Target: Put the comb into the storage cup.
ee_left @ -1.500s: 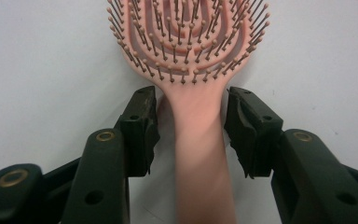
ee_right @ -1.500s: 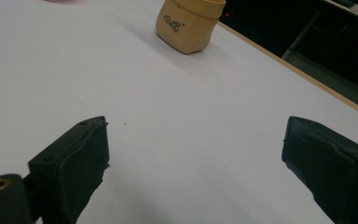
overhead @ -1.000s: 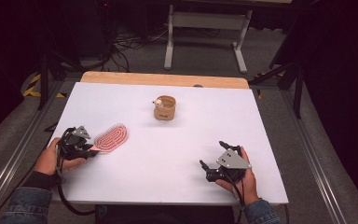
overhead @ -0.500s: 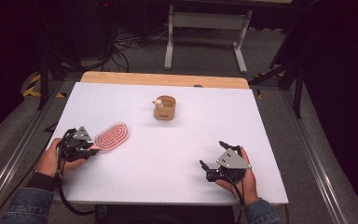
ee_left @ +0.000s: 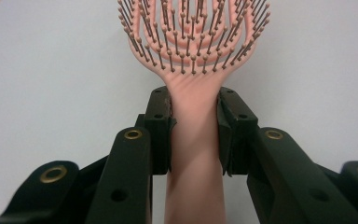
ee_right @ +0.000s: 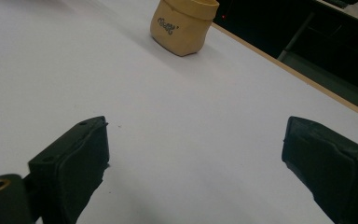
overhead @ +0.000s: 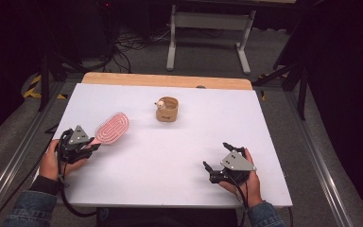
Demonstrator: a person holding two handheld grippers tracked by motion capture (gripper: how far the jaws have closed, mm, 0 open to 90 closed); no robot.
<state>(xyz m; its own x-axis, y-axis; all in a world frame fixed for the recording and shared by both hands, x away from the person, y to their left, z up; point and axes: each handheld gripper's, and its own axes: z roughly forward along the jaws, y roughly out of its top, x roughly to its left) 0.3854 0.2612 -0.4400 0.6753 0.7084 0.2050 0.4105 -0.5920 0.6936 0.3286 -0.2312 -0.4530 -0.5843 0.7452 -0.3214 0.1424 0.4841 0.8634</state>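
High view: my left gripper (overhead: pixel 90 144) holds a pink hairbrush (overhead: pixel 111 128) by its handle at the white table's (overhead: pixel 170 161) left side; a tan fabric pot (overhead: pixel 168 109) sits near the far middle, and my right gripper (overhead: pixel 216 171) rests at the right. Left gripper view: both pads press the handle just below the bristled head (ee_left: pixel 193 32); I judge keeping it level avoids twisting. Right gripper view: my jaws stand wide apart, nothing between, pot (ee_right: pixel 182 24) ahead.

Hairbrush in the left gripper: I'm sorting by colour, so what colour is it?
Pink, handle and bristles alike; the hairbrush shows best in the left gripper view.
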